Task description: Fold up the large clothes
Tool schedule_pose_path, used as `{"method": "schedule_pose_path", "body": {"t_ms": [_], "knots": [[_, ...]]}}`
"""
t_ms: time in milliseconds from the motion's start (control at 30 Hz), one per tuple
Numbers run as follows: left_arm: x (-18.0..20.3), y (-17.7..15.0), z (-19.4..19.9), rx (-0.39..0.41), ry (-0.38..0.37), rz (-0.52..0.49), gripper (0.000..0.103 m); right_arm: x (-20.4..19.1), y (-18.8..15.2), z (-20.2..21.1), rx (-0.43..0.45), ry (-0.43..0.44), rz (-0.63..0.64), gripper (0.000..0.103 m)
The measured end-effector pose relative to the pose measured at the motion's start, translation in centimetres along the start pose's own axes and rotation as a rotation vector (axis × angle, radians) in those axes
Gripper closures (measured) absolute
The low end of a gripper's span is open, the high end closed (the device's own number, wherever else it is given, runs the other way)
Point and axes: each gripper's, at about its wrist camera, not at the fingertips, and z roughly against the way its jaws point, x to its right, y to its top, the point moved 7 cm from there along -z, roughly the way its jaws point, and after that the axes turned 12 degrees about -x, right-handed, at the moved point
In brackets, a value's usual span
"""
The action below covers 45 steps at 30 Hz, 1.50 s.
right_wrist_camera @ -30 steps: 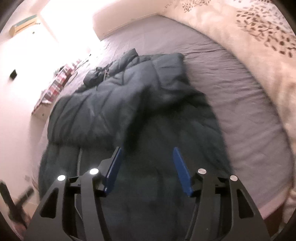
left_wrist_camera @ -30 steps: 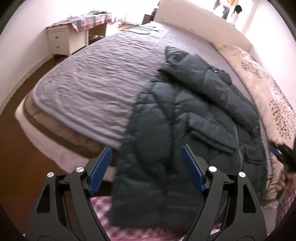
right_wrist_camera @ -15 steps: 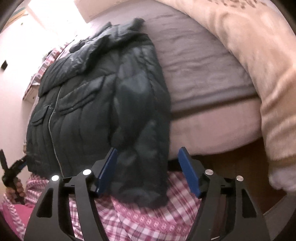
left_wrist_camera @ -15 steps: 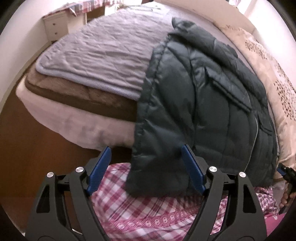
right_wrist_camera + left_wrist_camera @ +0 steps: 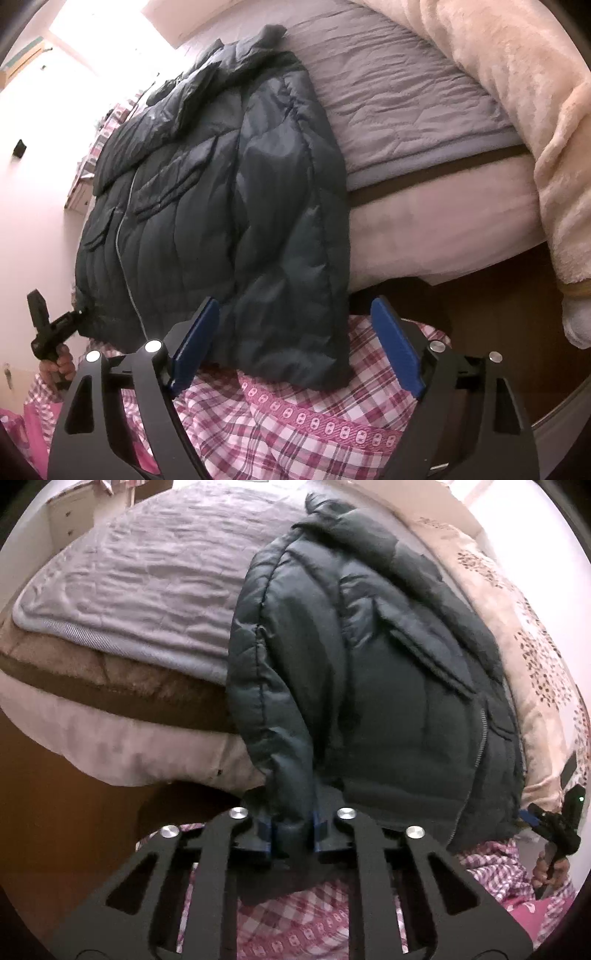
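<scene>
We are in a home bedroom: a wide bed (image 5: 122, 590) with a quilted grey cover, a plush cream floral blanket (image 5: 517, 627) along its far side, a white drawer unit (image 5: 70, 520) by the wall, and a wooden floor (image 5: 55, 812) below.

Jacket hem (image 5: 291, 834): your left gripper (image 5: 291, 830) is covering the pinched corner.
Drawer unit (image 5: 70, 509): the top edge is cutting it off.
Your right hand (image 5: 550, 867): the fisheye rim is blurring it.
Wall object (image 5: 19, 148): it is showing too small to identify.
</scene>
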Motion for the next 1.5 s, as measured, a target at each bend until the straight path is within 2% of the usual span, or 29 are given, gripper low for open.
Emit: {"method": "schedule_pose_path", "body": {"t_ms": [200,367,400,467,500,567,667,800,1100,1233,1500], "knots": [[0.5,0.0,1.7,0.029,-0.025,0.006,0.091,0.5,0.0,-2.0,-0.049,-0.043,0.015,0.021],[0.4,0.1,1.3,0.018,-0.008,0.014,0.091,0.7,0.7,-4.6,-0.098,-0.043,0.027,0.022],[0.4,0.1,1.2,0.016,-0.006,0.016,0.091,0.6,0.8,-5.0,-0.106,-0.044,0.037,0.026],[0.5,0.1,1.2,0.015,0.005,0.011,0.091,0.3,0.7,-6.1,-0.148,-0.019,0.060,0.057],[0.4,-0.1,1.3,0.015,0.008,0.008,0.091,0.1,0.4,-6.3,-0.161,-0.001,0.060,0.061],[0.4,-0.2,1.5,0.019,0.012,0.001,0.091,-0.3,0.1,-6.1,-0.150,0.020,0.077,0.079],[0.8,-0.2,2.0,0.030,0.012,-0.015,0.092,-0.7,0.0,-4.9,-0.118,0.069,0.078,0.091],[1.5,0.1,3.8,0.076,-0.006,-0.030,0.094,-1.9,0.2,-1.7,-0.028,0.169,0.078,0.093],[4.6,1.5,12.7,0.273,-0.094,-0.094,0.094,-4.4,2.2,8.4,0.230,0.341,0.118,0.093],[5.3,0.5,16.6,0.342,-0.133,-0.128,0.094,-4.5,2.1,11.4,0.287,0.367,0.137,0.093],[4.1,-3.9,20.3,0.364,-0.206,-0.125,0.094,-4.2,-1.3,15.1,0.318,0.403,0.147,0.093]]}}
